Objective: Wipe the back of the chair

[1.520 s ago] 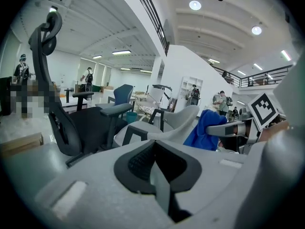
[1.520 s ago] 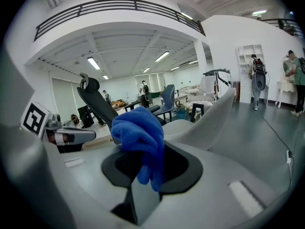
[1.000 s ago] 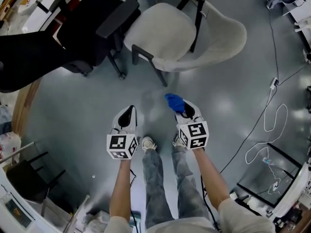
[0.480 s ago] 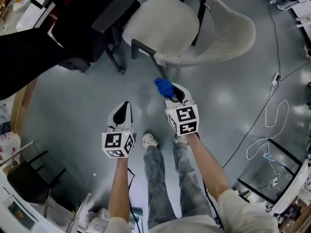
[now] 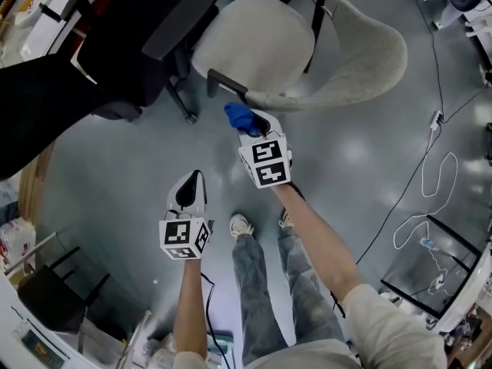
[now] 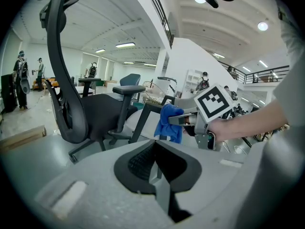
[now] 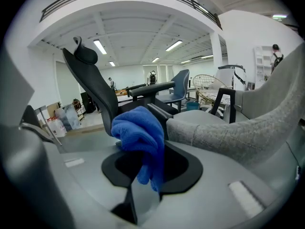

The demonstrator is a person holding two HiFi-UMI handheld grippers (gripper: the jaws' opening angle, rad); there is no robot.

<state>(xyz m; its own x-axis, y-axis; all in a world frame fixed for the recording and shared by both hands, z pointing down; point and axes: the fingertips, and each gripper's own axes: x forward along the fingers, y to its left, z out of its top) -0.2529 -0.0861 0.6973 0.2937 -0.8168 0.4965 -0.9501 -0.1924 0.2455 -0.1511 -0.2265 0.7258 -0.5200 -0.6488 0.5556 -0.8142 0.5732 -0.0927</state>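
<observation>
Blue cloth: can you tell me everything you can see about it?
The blue cloth looks soft and fuzzy, like microfibre, and is bunched into a crumpled wad. The right gripper has its jaws shut on it, so most of it puffs out past the tips and one fold hangs down. It is held up in the air, close to the dark frame of the pale grey chair. Whether it touches the chair cannot be told.

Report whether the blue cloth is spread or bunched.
Bunched: the blue cloth bulges crumpled from the shut right hand-held gripper.
</observation>
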